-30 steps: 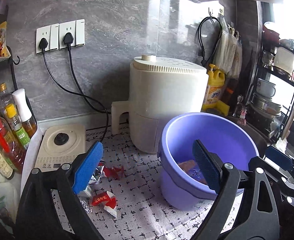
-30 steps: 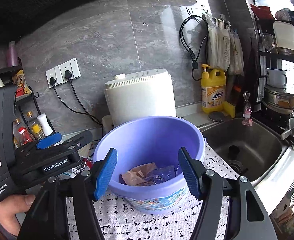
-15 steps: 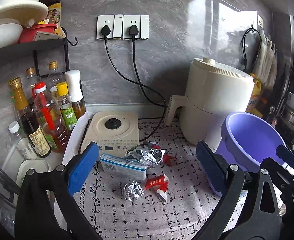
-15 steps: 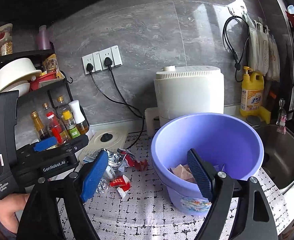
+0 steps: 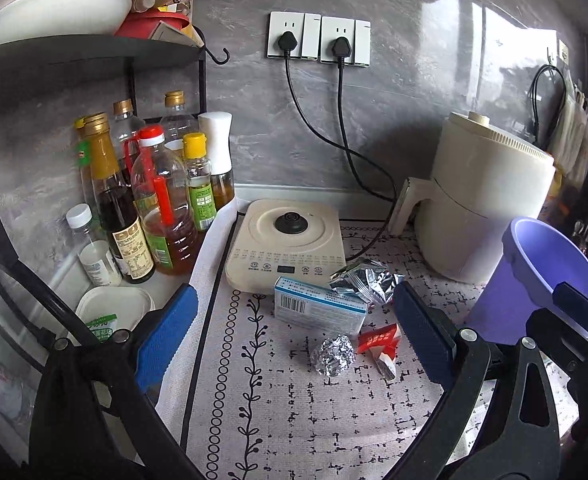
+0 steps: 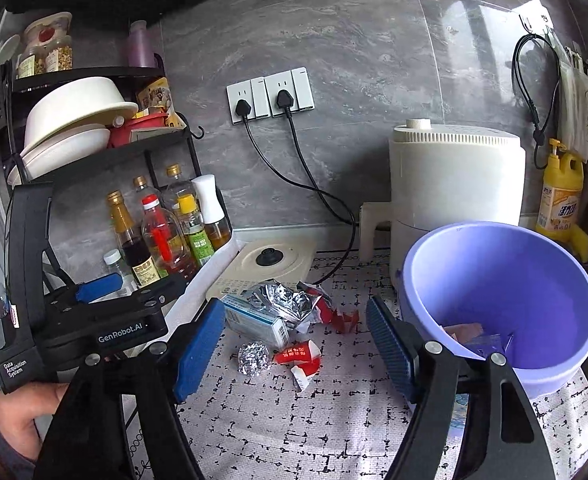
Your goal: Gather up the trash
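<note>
My left hand-held gripper [image 5: 290, 338] wide open, empty, over foil ball [image 5: 332, 356] beside blue box [image 5: 320, 310]; right hand-held gripper [image 6: 294, 348] closing, empty

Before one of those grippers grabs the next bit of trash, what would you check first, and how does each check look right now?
1. Left gripper empty, wide open: ok.
2. Right gripper empty, jaws closing: ok.
3. Foil ball lying free on the mat: ok.
4. Box clear of the foil wrapper: not ok, they touch.
5. Room left in the bucket: ok.
6. Red wrapper intact: not ok, torn pieces.
</note>
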Motion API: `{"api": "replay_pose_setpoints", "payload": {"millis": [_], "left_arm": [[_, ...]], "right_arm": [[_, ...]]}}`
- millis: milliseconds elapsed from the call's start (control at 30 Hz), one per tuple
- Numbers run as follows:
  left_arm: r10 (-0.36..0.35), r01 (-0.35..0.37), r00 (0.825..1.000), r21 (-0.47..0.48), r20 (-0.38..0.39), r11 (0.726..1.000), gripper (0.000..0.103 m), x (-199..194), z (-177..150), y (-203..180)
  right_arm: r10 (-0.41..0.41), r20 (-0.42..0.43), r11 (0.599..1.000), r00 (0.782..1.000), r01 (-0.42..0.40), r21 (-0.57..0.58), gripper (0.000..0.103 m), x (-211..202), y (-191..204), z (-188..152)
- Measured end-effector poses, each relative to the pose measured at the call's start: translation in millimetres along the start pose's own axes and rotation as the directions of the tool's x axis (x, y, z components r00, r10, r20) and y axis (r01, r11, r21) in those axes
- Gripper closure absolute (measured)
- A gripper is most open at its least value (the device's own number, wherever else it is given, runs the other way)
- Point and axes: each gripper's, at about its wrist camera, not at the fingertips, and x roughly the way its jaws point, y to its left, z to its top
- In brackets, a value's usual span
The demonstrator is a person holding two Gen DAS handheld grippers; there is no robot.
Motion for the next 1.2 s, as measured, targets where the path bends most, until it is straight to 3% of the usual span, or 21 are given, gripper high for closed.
{"api": "replay_pose_setpoints", "payload": {"millis": [267,367,767,1200], "left_arm": [[0.006,-0.006,0.999,0.004,-0.044,1.000,0.007,11.9,-13.5,8.3],[-0.008,0.008,0.997,0.003,-0.073,1.000,0.012,22.0,-19.1,8.2],[-0.043,0.047,0.987,0.020,-0.157,0.999,0.023,70.6,-37.8,-13.4],[-0.091,0.081,0.964,-0.048,-0.248,0.996,0.030,127.6,-67.4,-21.7]], "right_arm": [[0.043,-0.072,0.999,0.996,-0.045,-0.028,0.048,21.9,12.8,-14.9],[0.042,-0.107,0.999,0.993,-0.046,-0.029,0.052,31.1,12.2,-22.2],[0.008,-0.197,1.000,0.980,-0.014,-0.027,0.055,56.8,-0.9,-47.4],[-0.054,-0.266,0.996,0.962,0.033,-0.081,0.056,87.6,-17.5,-55.6]]}}
